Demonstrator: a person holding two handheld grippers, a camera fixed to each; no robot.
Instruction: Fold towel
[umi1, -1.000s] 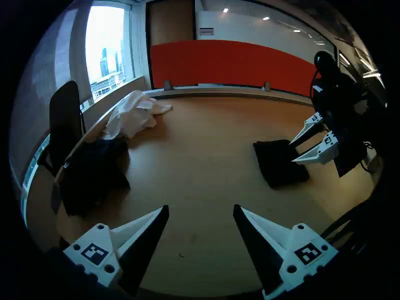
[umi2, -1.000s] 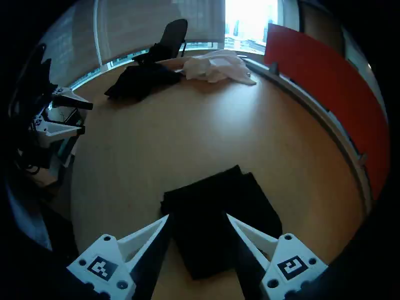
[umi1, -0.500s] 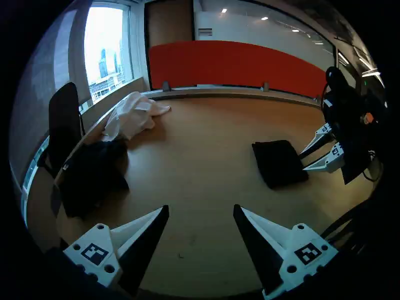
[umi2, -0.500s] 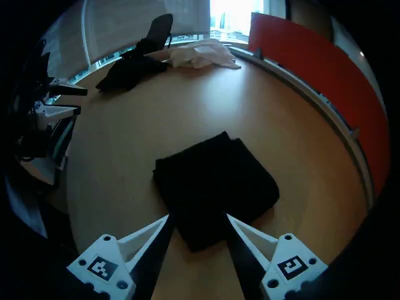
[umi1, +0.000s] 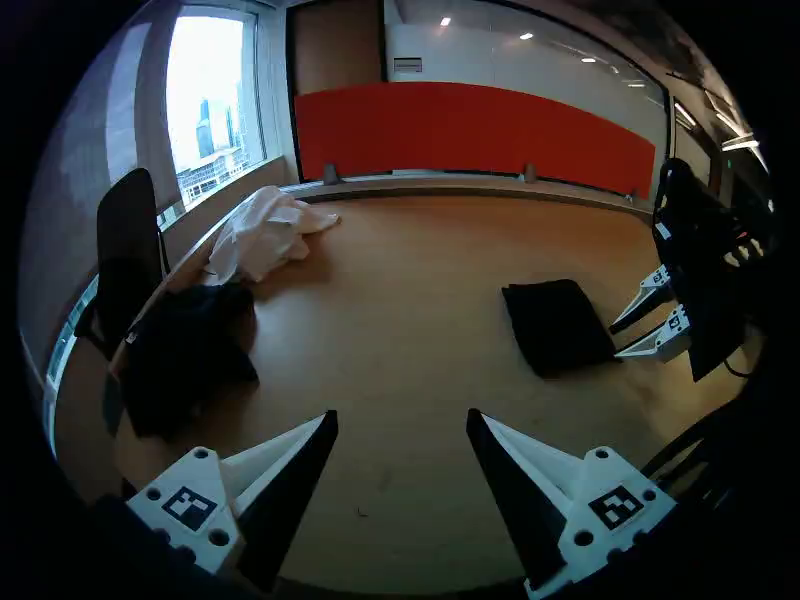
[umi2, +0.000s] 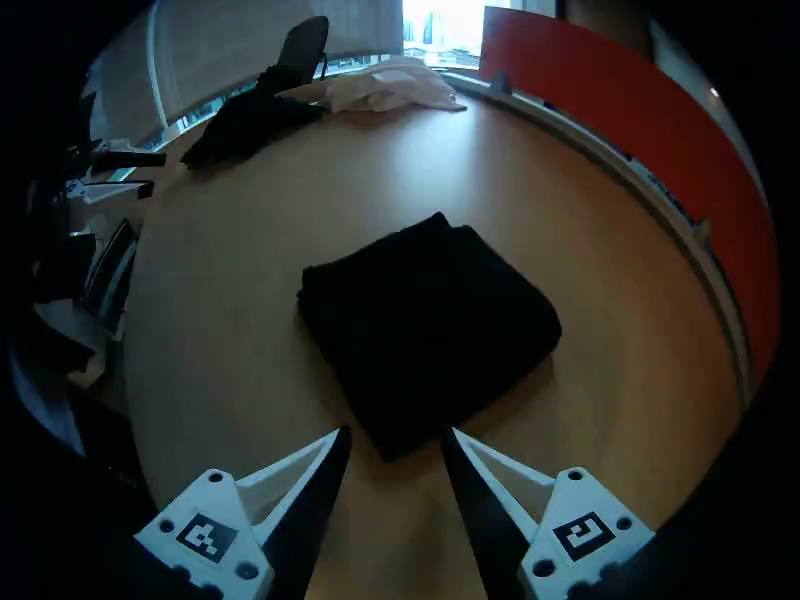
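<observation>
Black towel (umi2: 430, 320) lies folded into a compact square, flat on the wooden surface (umi2: 600, 300). Right gripper (umi2: 395, 432): fingers apart with nothing between them, tips just beside the towel's near corner. Left gripper (umi1: 400, 415): fingers likewise apart and empty, over bare wood well apart from the towel. Also well apart from the towel: a crumpled white cloth (umi1: 262, 230) and a dark heap of fabric (umi1: 185, 345), and farther still a chair (umi1: 130, 250).
</observation>
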